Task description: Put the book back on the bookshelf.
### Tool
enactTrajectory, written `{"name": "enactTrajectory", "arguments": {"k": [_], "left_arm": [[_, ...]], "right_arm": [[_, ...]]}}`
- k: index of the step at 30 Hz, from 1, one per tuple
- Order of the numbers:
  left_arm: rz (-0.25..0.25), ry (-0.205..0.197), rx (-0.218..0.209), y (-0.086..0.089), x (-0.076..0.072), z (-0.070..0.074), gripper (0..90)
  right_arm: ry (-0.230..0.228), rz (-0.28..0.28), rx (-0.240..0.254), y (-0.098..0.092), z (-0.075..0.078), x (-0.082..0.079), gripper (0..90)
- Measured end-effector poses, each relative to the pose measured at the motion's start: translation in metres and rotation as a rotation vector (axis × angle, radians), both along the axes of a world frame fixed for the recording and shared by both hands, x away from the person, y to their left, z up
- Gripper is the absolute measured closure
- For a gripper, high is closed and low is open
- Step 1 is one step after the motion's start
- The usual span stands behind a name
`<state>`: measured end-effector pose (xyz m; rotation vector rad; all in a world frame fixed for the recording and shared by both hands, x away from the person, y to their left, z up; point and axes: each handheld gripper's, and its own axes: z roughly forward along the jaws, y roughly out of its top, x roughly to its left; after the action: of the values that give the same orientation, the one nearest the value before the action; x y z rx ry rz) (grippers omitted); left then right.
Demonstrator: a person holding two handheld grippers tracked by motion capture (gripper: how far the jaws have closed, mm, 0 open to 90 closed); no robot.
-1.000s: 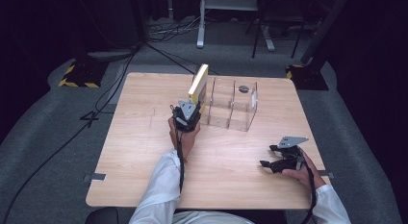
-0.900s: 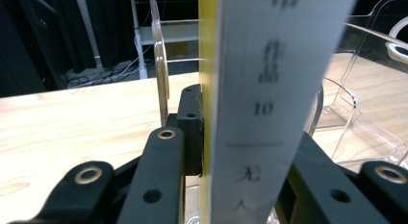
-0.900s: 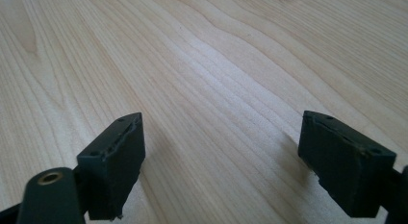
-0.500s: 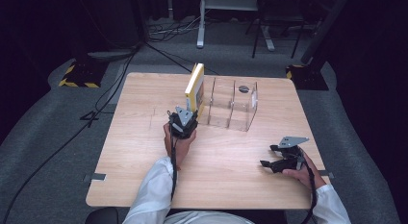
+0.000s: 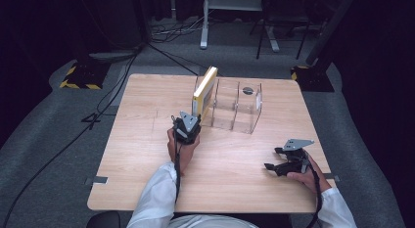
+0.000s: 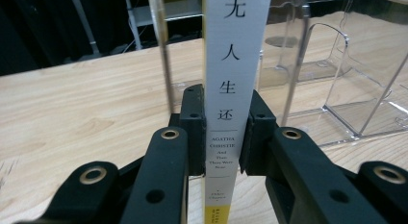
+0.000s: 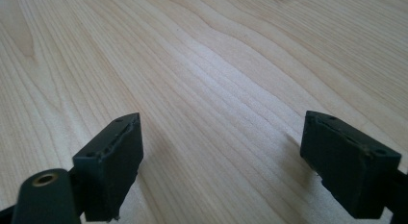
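A thin book with a yellow cover and a white spine stands upright at the left end of a clear plastic divider rack. My left gripper is shut on the spine, low down, its black pads pressing both sides. The spine carries Chinese characters and "Agatha Christie". The rack's clear walls rise behind and to the right of the book. My right gripper rests near the table's front right, open, with bare wood between its pads.
The wooden table has free surface on the left and front. A small dark round object lies behind the rack. Cables trail across the grey floor at left, and black-and-yellow stand bases sit beyond the table's far corners.
My left gripper and the book have shifted a little toward the rack's left end, the book standing more upright. My right gripper has stayed put.
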<state>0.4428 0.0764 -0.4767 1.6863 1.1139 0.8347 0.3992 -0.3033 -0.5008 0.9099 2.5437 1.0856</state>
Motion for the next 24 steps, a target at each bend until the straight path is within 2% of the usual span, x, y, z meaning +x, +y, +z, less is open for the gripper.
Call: {"name": "enactTrajectory", "arguments": {"k": [3,9,14,18,21,23,24], "left_arm": [[0.006,-0.005,0.004,-0.005,0.002,0.0,75.7],[0.019,0.036,-0.086,-0.002,0.01,0.001,75.7],[0.035,0.032,-0.077,-0.001,0.01,0.001,74.9],[0.05,0.029,-0.094,0.001,0.009,0.002,70.8],[0.043,0.027,-0.088,0.003,0.008,0.002,69.0],[0.041,0.028,-0.099,0.005,0.008,0.001,69.0],[0.038,0.029,-0.087,0.007,0.007,0.001,68.8]], "right_arm": [[-0.001,0.001,-0.001,0.0,0.0,0.0,15.4],[-0.003,0.003,-0.003,0.0,0.0,0.0,15.4],[-0.007,0.004,-0.008,0.0,0.0,0.0,15.4],[-0.008,0.004,-0.01,0.001,0.0,0.0,15.4],[-0.008,0.006,-0.01,0.0,0.0,0.0,15.4],[-0.008,0.006,-0.01,0.001,0.0,0.0,15.4],[-0.009,0.006,-0.012,0.001,0.0,0.0,15.4]]}}
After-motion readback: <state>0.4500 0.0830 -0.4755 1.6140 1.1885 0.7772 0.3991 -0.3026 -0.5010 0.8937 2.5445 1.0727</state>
